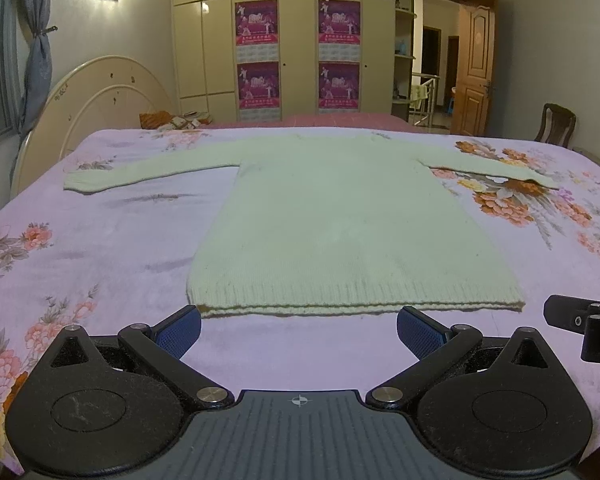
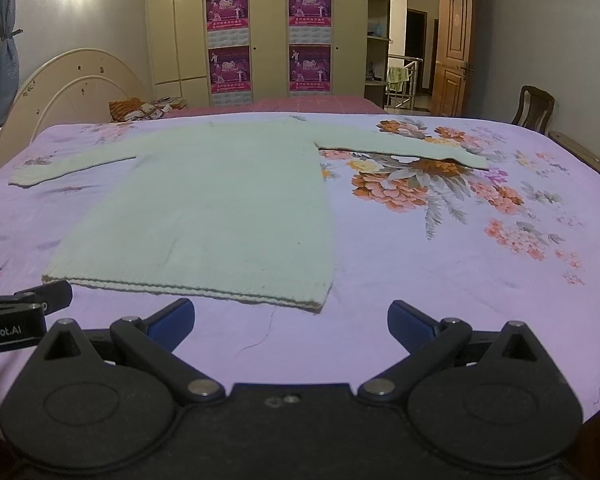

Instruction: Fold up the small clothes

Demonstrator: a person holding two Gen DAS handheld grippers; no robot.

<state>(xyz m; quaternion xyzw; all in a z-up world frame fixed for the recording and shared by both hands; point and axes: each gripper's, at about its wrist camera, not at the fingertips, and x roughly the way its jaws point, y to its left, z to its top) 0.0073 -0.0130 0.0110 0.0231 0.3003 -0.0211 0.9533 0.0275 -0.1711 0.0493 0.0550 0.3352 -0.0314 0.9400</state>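
Note:
A pale green knitted sweater [image 1: 340, 220] lies flat on the lilac flowered bedsheet [image 1: 100, 240], both sleeves spread out sideways, ribbed hem toward me. My left gripper [image 1: 299, 330] is open and empty, just short of the hem's middle. My right gripper [image 2: 290, 320] is open and empty, just short of the hem's right corner; the sweater [image 2: 204, 208] lies ahead and to its left. Each gripper shows at the edge of the other's view: the right one [image 1: 580, 320], the left one [image 2: 20, 308].
A cream headboard [image 1: 100, 96] stands at the left. A wardrobe with pink posters [image 1: 300, 52] fills the back wall. A wooden door [image 1: 474, 68] and a chair [image 1: 556, 124] are at the right. A patterned pillow [image 1: 160, 120] lies on a far bed.

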